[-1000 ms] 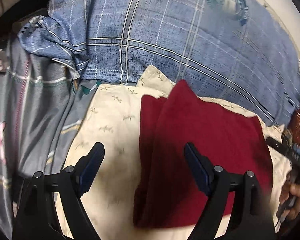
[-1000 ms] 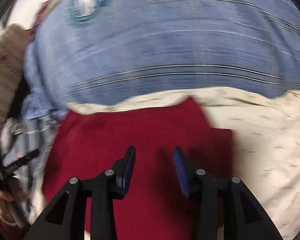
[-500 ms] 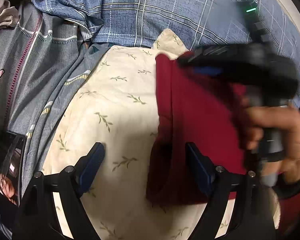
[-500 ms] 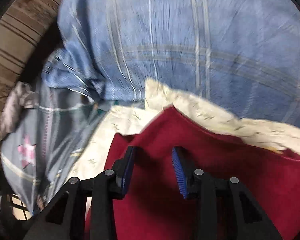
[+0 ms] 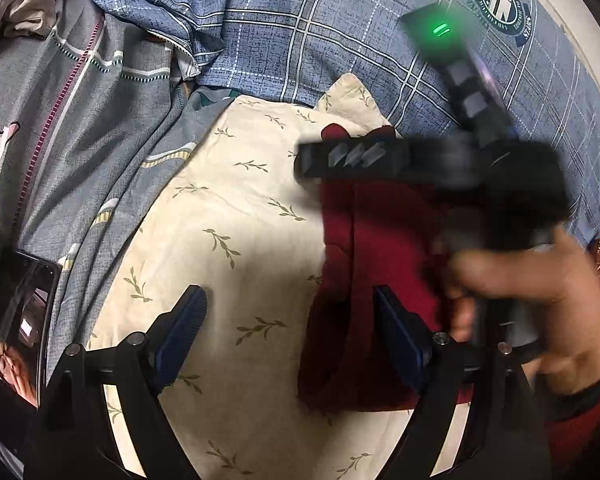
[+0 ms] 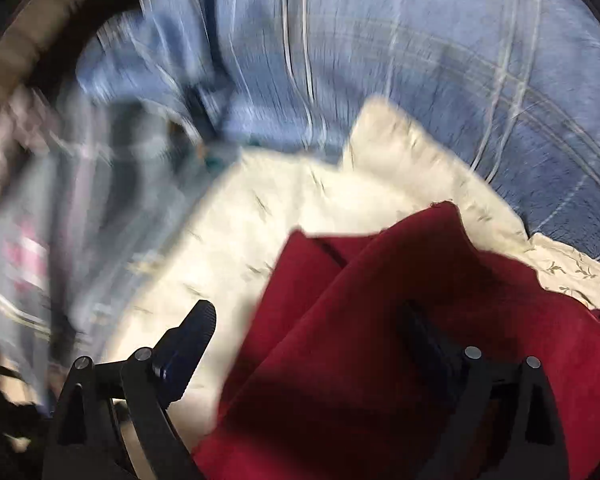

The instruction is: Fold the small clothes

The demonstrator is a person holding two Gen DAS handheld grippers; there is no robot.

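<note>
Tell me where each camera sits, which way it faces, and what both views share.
Left wrist: on the left gripper, looking steeply down at the cream sheet and red cloth; its open jaws, the right gripper and right hand show.
Right wrist: on the right gripper, tilted down over the red cloth; blurred; only its jaws show, just opened, not pinching cloth.
Shared: red cloth, cream sheet, blue plaid bedding.

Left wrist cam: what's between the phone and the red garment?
In the left wrist view, the cream leaf-print cloth fills most of the stretch between the phone and the red garment, after a grey patterned blanket edge.
</note>
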